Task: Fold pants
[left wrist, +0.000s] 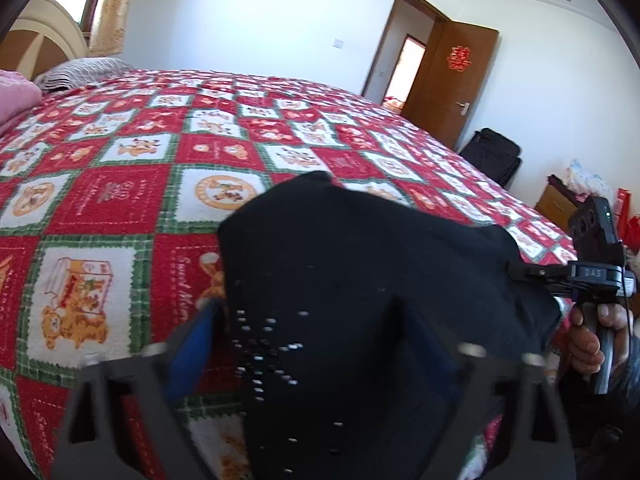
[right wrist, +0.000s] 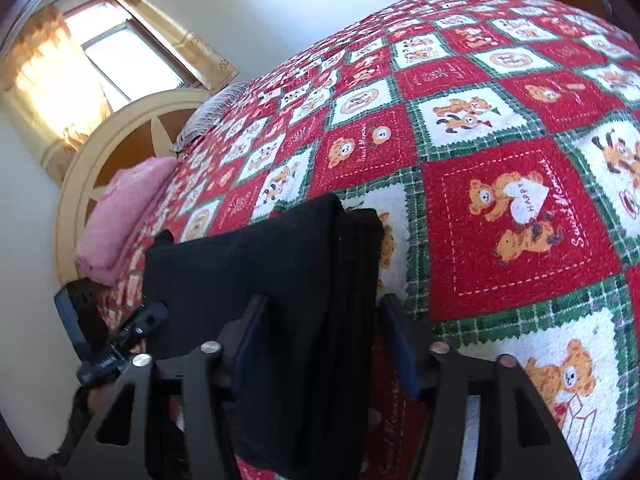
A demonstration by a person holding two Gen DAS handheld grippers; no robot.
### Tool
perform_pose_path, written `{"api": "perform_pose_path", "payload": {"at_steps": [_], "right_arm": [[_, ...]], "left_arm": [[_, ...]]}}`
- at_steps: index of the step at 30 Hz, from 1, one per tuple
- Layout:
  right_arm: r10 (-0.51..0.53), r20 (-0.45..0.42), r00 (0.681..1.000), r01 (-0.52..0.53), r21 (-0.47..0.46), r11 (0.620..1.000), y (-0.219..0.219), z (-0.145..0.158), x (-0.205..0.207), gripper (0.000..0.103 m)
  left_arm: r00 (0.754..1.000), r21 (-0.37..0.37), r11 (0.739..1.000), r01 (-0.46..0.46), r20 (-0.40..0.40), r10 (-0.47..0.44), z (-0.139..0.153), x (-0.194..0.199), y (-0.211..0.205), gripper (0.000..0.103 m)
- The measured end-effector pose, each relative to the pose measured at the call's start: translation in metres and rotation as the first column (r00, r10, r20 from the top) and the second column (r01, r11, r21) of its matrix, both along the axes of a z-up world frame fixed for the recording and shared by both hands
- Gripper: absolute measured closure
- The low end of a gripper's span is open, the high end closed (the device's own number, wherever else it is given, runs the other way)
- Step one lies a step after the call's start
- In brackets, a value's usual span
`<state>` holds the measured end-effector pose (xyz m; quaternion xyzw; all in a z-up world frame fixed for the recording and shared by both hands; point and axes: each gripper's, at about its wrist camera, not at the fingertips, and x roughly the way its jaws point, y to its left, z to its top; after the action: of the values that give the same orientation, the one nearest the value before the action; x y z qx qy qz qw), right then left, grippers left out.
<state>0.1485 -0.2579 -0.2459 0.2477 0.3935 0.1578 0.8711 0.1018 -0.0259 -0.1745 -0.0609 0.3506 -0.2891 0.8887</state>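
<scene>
While both grippers are engaged with the black pants, the garment is held bunched over the near part of the patchwork bedspread, not laid flat.

Left gripper: jaws roughly mid-width, dark fabric filling the gap between the blue pads. Frame is blurred, so pad contact cannot be confirmed; a firm clamp cannot be told.

Right gripper: jaws fairly narrow, a multi-layer folded edge of the pants between them. Cloth appears pinched on both sides; judged as held.

The right unit is also seen from the left view at the far right, gripped by a hand, its tips at the pants' edge.

Risks, judged:
- Left grip possibly loose. If tension is applied by the right side, fabric could be pulled out and the fold lost.
- Several layers are stacked in the right jaws; the inner layers could slip and the edges end up misaligned.
- Pants are bunched, so creases may be set in if pressed down without being spread first.
- Bedspread pile is fuzzy; dragging could snag or shift the lower layer.
</scene>
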Motion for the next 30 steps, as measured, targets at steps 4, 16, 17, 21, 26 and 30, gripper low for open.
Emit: {"api": "perform_pose_path", "payload": {"at_steps": [4,16,17,21,26,30], "right_arm": [[0.021,0.033,0.999,-0.021,-0.012,1.0,0.007,0.007,-0.004,0.074],[0.116,0.173,0.978,-0.111,-0.039,0.993,0.04,0.065,-0.014,0.077],[0.125,0.178,0.976,-0.119,-0.041,0.992,0.044,0.069,-0.01,0.077],[0.173,0.186,0.967,-0.169,-0.041,0.985,0.071,0.084,0.022,0.077],[0.252,0.193,0.948,-0.248,-0.042,0.968,0.124,0.096,0.065,0.077],[0.31,0.184,0.933,-0.308,-0.036,0.951,0.164,0.095,0.102,0.077]], "left_arm": [[1.0,-0.045,0.999,0.006,-0.021,-0.007,-0.001,0.001,0.006,0.047],[0.996,-0.201,0.978,-0.051,-0.075,0.037,0.017,0.003,0.046,0.09],[0.996,-0.207,0.976,-0.064,-0.069,0.051,0.02,0.002,0.053,0.09],[0.99,-0.221,0.966,-0.137,-0.056,0.127,0.031,0.004,0.084,0.091],[0.967,-0.209,0.945,-0.25,-0.003,0.255,0.047,0.007,0.132,0.091],[0.941,-0.177,0.931,-0.32,0.05,0.333,0.054,0.012,0.162,0.091]]}}
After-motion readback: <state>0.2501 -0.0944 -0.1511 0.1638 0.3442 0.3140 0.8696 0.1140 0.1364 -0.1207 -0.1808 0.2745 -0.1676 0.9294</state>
